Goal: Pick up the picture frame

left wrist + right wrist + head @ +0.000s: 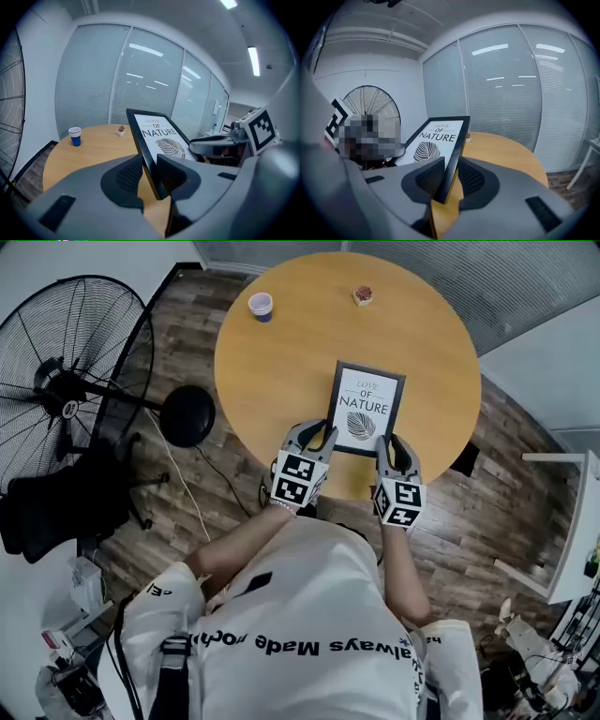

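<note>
Clamped at the near corners of the picture frame with left tool and right tool, jaws pressed on the black border either side. Tilted up over the round wooden surface — farther back, blue cup and small pot.

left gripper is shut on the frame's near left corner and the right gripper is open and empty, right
No. The right gripper is shut too, on the near right corner of the picture frame, as the right gripper view shows. The rest is right.
</note>
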Motion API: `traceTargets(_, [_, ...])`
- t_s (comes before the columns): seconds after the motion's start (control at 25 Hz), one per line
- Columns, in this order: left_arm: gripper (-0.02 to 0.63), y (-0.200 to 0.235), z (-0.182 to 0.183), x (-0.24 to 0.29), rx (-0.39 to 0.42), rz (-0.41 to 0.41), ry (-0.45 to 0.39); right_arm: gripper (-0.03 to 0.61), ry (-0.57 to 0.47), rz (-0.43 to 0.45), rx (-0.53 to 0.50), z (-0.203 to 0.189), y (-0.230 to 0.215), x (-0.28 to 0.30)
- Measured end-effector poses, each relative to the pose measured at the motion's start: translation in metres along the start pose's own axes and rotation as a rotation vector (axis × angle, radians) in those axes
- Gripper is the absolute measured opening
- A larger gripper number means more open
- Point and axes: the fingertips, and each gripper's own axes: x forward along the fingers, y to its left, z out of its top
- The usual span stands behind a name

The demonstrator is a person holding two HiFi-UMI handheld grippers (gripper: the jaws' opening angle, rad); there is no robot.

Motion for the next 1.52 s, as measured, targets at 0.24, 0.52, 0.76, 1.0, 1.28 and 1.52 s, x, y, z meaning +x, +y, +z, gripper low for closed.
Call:
traceTargets(0.24, [0.109,-0.007,0.021,-0.017,0.015,-0.006,-0.054,0.104,-0.054,-0.008,-0.019,0.023,0.005,-0.019])
traceTargets(0.52, [0.109,-0.015,0.051,-0.037,0.022,-0.011,-0.126,0.104,-0.116,-0.019,-0.039,0.049,0.011,-0.040])
traceTargets(0.76, [0.107,-0.022,0.080,-0.050,0.049,-0.015,-0.183,0.104,-0.183,-0.027,-0.054,0.080,0.011,-0.057])
traceTargets(1.0, [0.106,-0.033,0.108,-0.056,0.058,-0.014,-0.238,0.104,-0.236,-0.031,-0.048,0.103,0.003,-0.071])
traceTargets(1.28, [0.104,-0.049,0.137,-0.070,0.078,-0.021,-0.307,0.104,-0.294,-0.038,-0.049,0.128,-0.001,-0.094])
traceTargets(1.52, [0.104,-0.055,0.152,-0.087,0.079,-0.027,-0.351,0.104,-0.342,-0.040,-0.081,0.149,0.008,-0.112])
